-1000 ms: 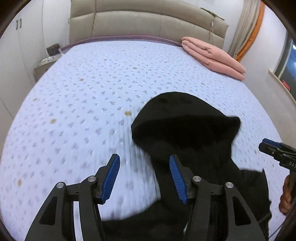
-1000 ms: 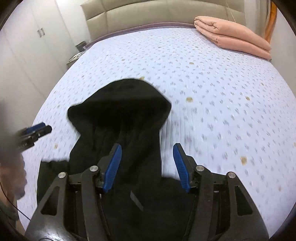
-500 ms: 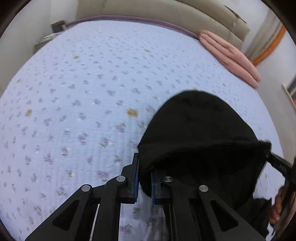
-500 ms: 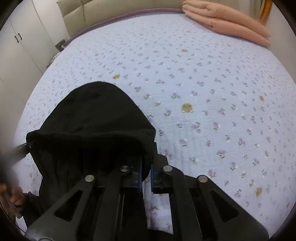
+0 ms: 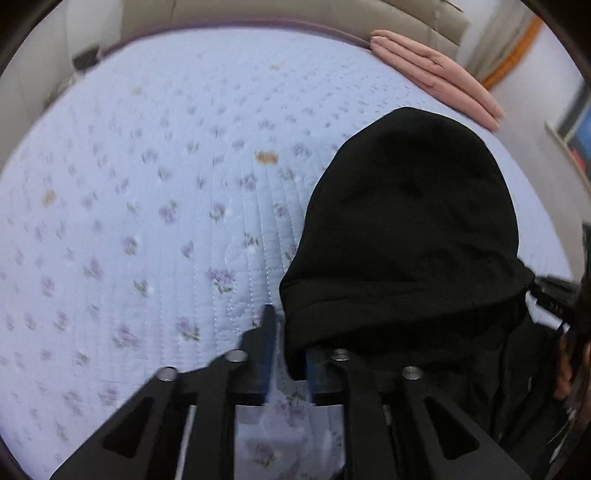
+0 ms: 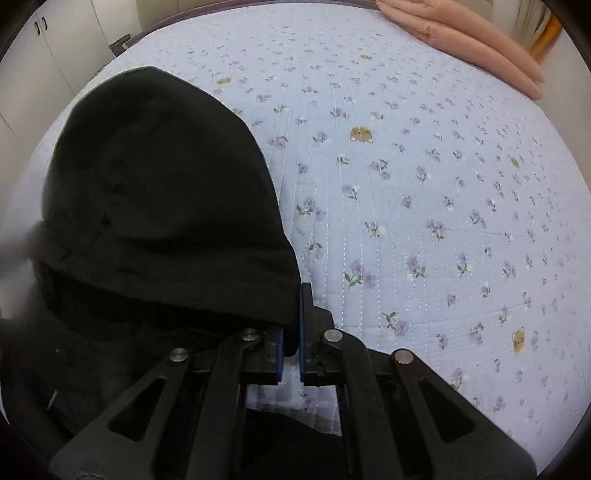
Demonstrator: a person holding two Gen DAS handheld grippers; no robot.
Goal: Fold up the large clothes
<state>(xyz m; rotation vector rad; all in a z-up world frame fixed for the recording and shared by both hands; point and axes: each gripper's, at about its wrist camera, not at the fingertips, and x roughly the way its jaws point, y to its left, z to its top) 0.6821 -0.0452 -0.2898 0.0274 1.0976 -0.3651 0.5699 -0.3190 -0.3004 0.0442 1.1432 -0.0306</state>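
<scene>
A black hooded garment (image 5: 406, 229) lies on the lilac flowered bedspread (image 5: 166, 184), its hood spread flat and pointing toward the headboard. My left gripper (image 5: 290, 350) is shut on the hood's left lower corner. In the right wrist view the same garment (image 6: 159, 192) fills the left side, and my right gripper (image 6: 291, 332) is shut on the hood's right lower corner. The garment's body hangs dark below both grippers. The right gripper's tool shows blurred at the right edge of the left wrist view (image 5: 554, 299).
A folded pink blanket (image 5: 436, 74) lies at the bed's far right corner and also shows in the right wrist view (image 6: 472, 40). A beige padded headboard (image 5: 295, 14) runs behind. White wardrobe doors (image 6: 55, 55) stand to the left of the bed.
Both grippers went from open over the garment to shut on the hood's two lower corners. They have since carried the hood a little farther up the bed.
</scene>
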